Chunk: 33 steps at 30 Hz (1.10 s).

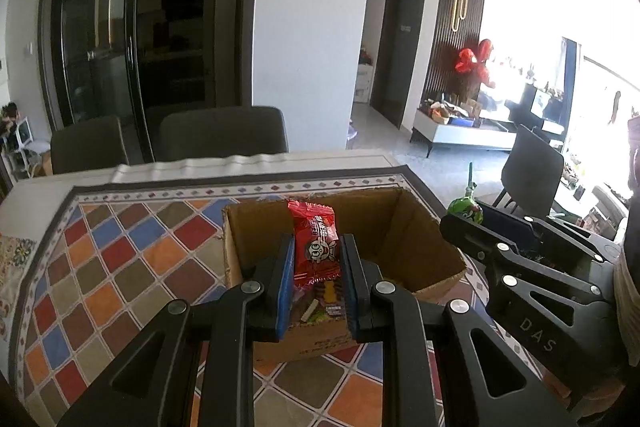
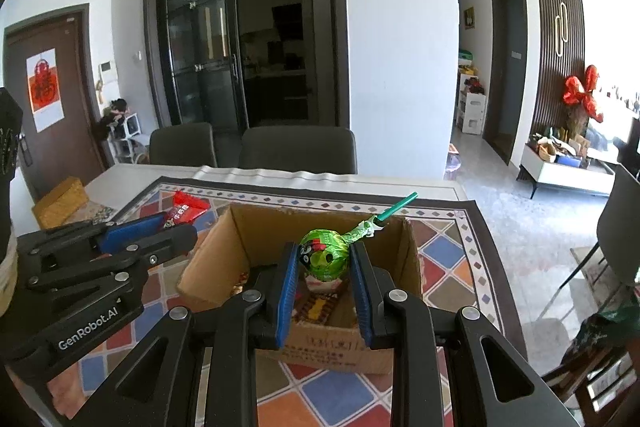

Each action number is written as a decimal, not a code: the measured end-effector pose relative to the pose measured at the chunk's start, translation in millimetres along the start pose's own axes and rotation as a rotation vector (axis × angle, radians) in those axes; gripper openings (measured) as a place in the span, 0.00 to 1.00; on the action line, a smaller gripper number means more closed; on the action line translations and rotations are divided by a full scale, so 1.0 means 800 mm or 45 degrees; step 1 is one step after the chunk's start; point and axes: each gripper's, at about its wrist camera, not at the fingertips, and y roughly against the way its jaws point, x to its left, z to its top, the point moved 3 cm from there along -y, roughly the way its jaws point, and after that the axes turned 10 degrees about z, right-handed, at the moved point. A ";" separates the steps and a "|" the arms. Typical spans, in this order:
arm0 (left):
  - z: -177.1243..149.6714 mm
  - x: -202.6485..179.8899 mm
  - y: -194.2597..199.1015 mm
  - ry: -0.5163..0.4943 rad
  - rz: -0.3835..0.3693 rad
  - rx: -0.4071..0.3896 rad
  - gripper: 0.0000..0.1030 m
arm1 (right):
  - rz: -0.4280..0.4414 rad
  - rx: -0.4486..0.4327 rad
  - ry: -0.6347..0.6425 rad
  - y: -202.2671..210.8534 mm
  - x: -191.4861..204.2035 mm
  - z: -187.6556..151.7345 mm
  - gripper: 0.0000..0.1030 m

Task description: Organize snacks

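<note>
- An open brown cardboard box (image 2: 400,259) stands on a tablecloth patterned with red, blue, orange and brown diamonds (image 1: 120,267). Several small wrapped snacks (image 2: 320,307) lie on its floor, partly hidden behind the fingers; what kinds they are cannot be told.
- The left gripper (image 1: 316,279) is closed on a shiny red snack packet with a cartoon face (image 1: 316,243); its 2 blue-padded fingers (image 1: 285,291) press on the packet's 2 long edges.
- The packet is held over the box, its long axis running along the fingers and its crimped far end sticking out past the fingertips.
- The right gripper (image 2: 325,267) is clamped on the round head of a lollipop in green foil (image 2: 324,255), 1 blue pad on either side.
- The lollipop is held above the box's inside, and its green stick (image 2: 394,209) slants up and away to the right, past the box's far wall.
- From the left wrist camera the right gripper shows at the right, beside the box's right wall, with the green head at its tip.
- 2 dark chairs (image 2: 298,149) stand at the table's far side.
</note>
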 end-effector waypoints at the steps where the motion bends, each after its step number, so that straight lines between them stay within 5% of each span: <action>1: 0.000 0.000 -0.005 -0.002 0.001 0.010 0.22 | -0.002 0.009 0.001 -0.004 -0.002 0.002 0.26; 11: 0.004 -0.006 -0.054 -0.041 0.060 0.111 0.22 | -0.017 0.118 -0.034 -0.047 -0.020 0.004 0.26; 14: 0.004 -0.006 -0.059 -0.044 0.082 0.120 0.34 | -0.033 0.153 -0.034 -0.059 -0.025 0.002 0.27; 16: 0.001 -0.003 -0.058 -0.046 0.104 0.118 0.34 | -0.045 0.174 -0.045 -0.063 -0.028 -0.002 0.36; 25: -0.021 0.002 -0.011 -0.029 0.172 0.043 0.39 | -0.086 0.107 -0.069 -0.029 -0.024 -0.015 0.47; 33: -0.045 0.006 0.062 -0.004 0.191 -0.071 0.54 | -0.085 0.019 -0.077 0.026 -0.002 -0.031 0.52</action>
